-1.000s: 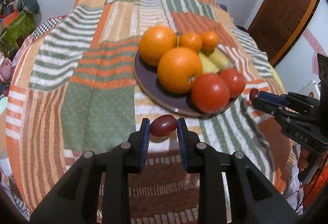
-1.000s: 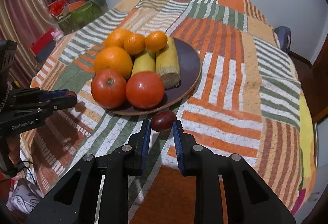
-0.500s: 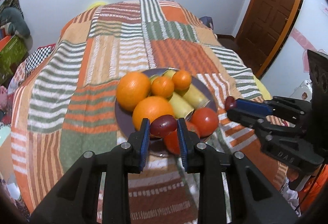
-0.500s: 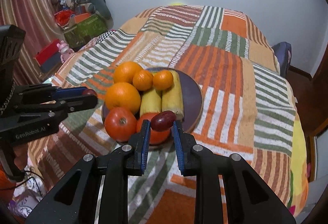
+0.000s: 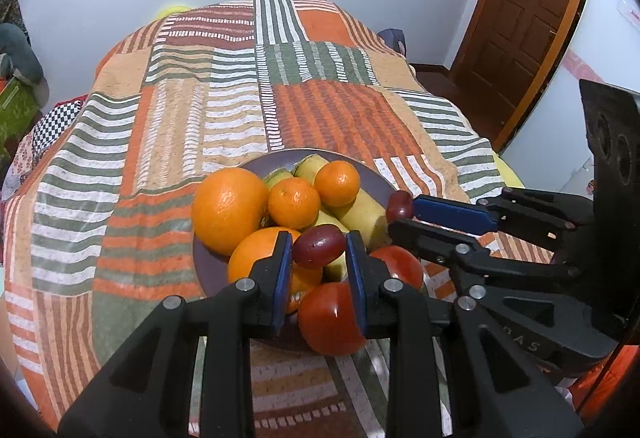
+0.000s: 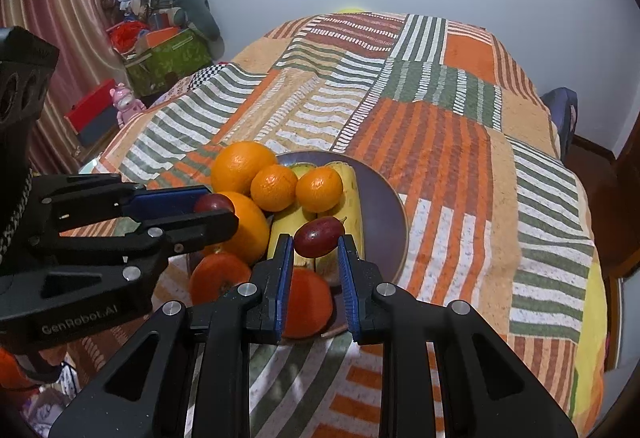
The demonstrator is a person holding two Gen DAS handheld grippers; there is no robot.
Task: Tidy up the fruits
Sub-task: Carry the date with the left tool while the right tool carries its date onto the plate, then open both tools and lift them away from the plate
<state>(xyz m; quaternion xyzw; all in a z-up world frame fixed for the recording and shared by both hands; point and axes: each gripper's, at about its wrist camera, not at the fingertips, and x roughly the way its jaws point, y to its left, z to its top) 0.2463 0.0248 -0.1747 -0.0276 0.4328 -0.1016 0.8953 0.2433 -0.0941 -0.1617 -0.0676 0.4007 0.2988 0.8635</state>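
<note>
Grapes are held one in each gripper, both raised above the fruit on the purple plate (image 5: 212, 266). The left gripper (image 5: 319, 250) is pinched on a dark red grape (image 5: 319, 246), and in the right wrist view the right gripper (image 6: 316, 244) is pinched on a second grape (image 6: 319, 230).

Each view also shows the other tool from the side — the right one's grape appears as a small red tip (image 5: 399, 203) at the blue pads in the left view, and the left one's grape likewise (image 6: 214, 203) in the right view. The wooden door (image 5: 520, 21) is seen only from the left wrist; the striped curtain (image 6: 48, 17) and green box (image 6: 168, 57) only from the right.

Both grapes are oval, with the long axis lying crosswise between the pads, the right end tilted slightly up.

Directly beneath are two tomatoes (image 5: 332, 318), large oranges (image 5: 228, 209), two mandarins (image 5: 294, 201) and bananas (image 6: 354, 197), which crowd the near half of the plate. The plate rests on a striped patchwork blanket (image 5: 180, 109).
</note>
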